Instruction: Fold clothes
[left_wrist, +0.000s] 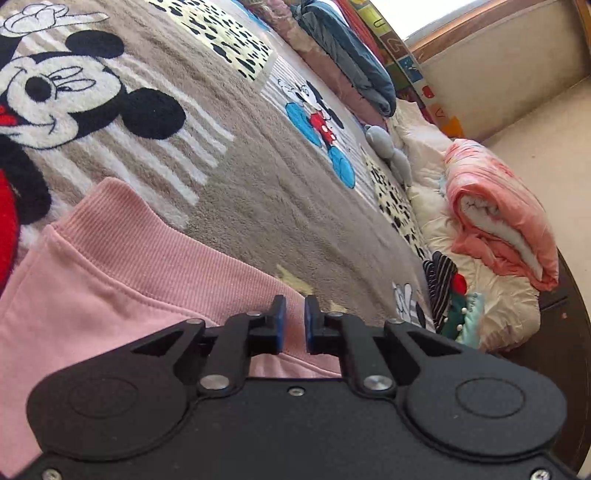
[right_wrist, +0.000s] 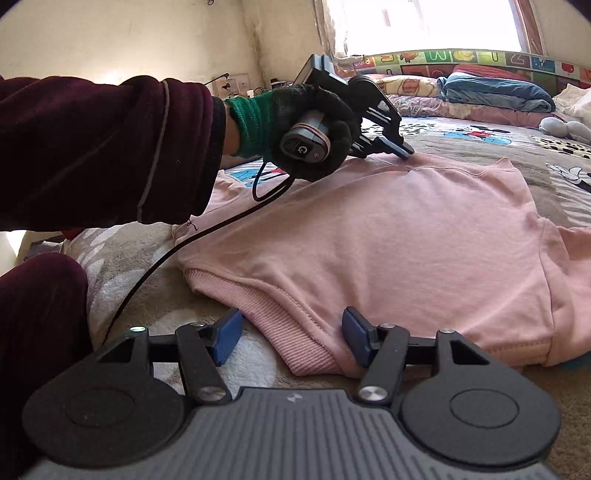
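A pink sweatshirt (right_wrist: 406, 240) lies flat on a Mickey Mouse blanket (left_wrist: 258, 192). In the right wrist view my right gripper (right_wrist: 291, 336) is open, its blue pads (right_wrist: 229, 334) either side of the near ribbed hem (right_wrist: 314, 339). A gloved hand (right_wrist: 314, 125) holds my left gripper (right_wrist: 404, 151) down on the sweatshirt's far edge, where the cloth puckers. In the left wrist view the left gripper (left_wrist: 294, 321) has its pads almost together over the pink ribbed band (left_wrist: 166, 240), pinching the cloth.
A dark red sleeve (right_wrist: 92, 147) and knee (right_wrist: 37, 314) fill the left, with a black cable (right_wrist: 166, 258) trailing over the blanket. A rolled pink quilt (left_wrist: 498, 214), grey plush toy (left_wrist: 388, 147), blue bedding (left_wrist: 351, 55) and striped clothes (left_wrist: 443, 288) line the bed's far side.
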